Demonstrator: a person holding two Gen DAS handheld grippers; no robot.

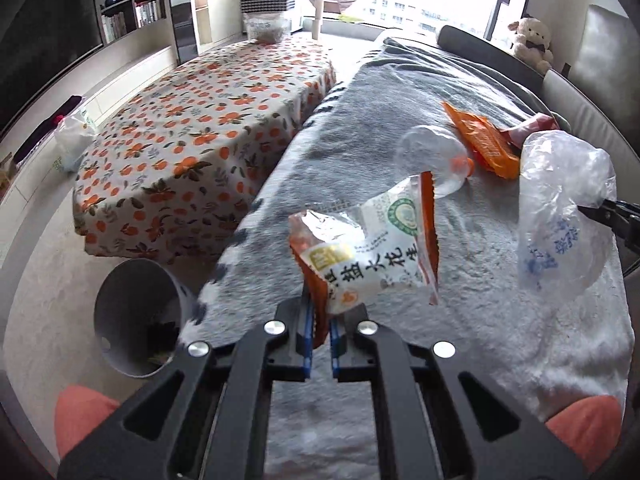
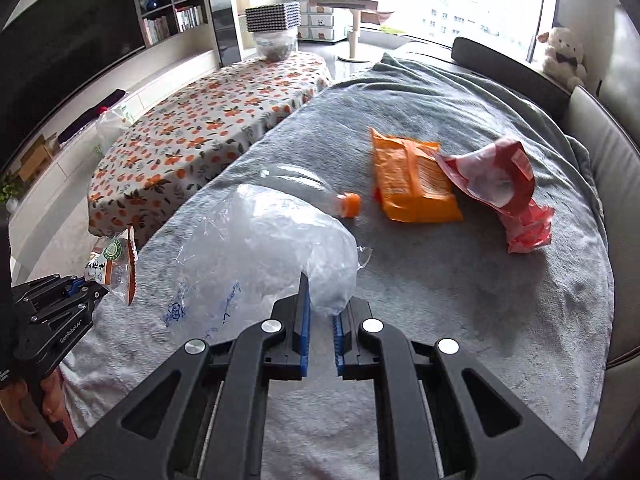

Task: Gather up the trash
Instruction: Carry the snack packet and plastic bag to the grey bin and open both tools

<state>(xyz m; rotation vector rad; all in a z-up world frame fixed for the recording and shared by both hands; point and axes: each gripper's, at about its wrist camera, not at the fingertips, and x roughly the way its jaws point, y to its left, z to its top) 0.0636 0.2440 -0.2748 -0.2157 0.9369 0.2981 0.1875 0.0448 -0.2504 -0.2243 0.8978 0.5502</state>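
My left gripper (image 1: 321,320) is shut on an orange-and-white snack wrapper (image 1: 372,256) and holds it above the grey blanket (image 1: 360,132); it also shows in the right wrist view (image 2: 114,266). My right gripper (image 2: 322,304) is shut on a clear plastic bag (image 2: 264,252) with blue print, also seen in the left wrist view (image 1: 560,208). On the blanket lie a clear bottle (image 2: 304,188) with an orange cap, an orange packet (image 2: 412,180) and a red-and-white wrapper (image 2: 500,188). A grey bin (image 1: 136,316) stands on the floor at the lower left.
A low table with an orange-flowered cloth (image 1: 200,132) stands left of the sofa, with a clear container (image 1: 266,28) at its far end. A white bag (image 1: 74,140) sits by the TV unit. A plush toy (image 1: 530,42) sits on the sofa back.
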